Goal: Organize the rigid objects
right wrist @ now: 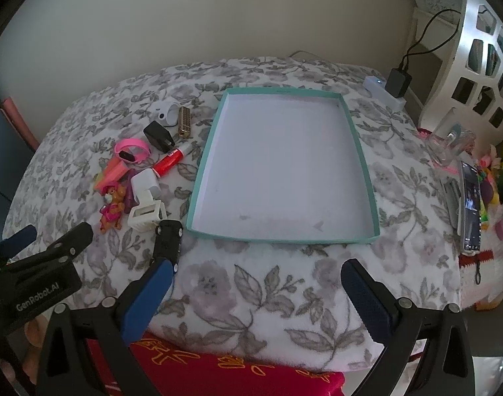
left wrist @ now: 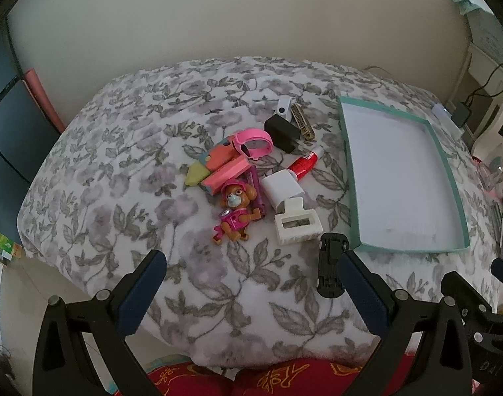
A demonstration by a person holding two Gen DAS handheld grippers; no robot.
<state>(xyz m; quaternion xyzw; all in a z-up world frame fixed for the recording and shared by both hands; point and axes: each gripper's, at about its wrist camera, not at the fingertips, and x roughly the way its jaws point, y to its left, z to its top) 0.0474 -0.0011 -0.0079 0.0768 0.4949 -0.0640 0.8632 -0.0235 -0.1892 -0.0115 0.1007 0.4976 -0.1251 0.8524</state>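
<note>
Just ahead of our left hand-held gripper (left wrist: 251, 283), wide open and holding nothing, lies the black toy car (left wrist: 331, 265); we should pinch its sides gently, then lift it into the tray (left wrist: 350, 178).

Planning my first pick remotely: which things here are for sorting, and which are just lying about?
Job: teal tray, pup figure, white clip, black toy car, red tube, pink band, black charger.

Lying about: phone, power strip.
</note>
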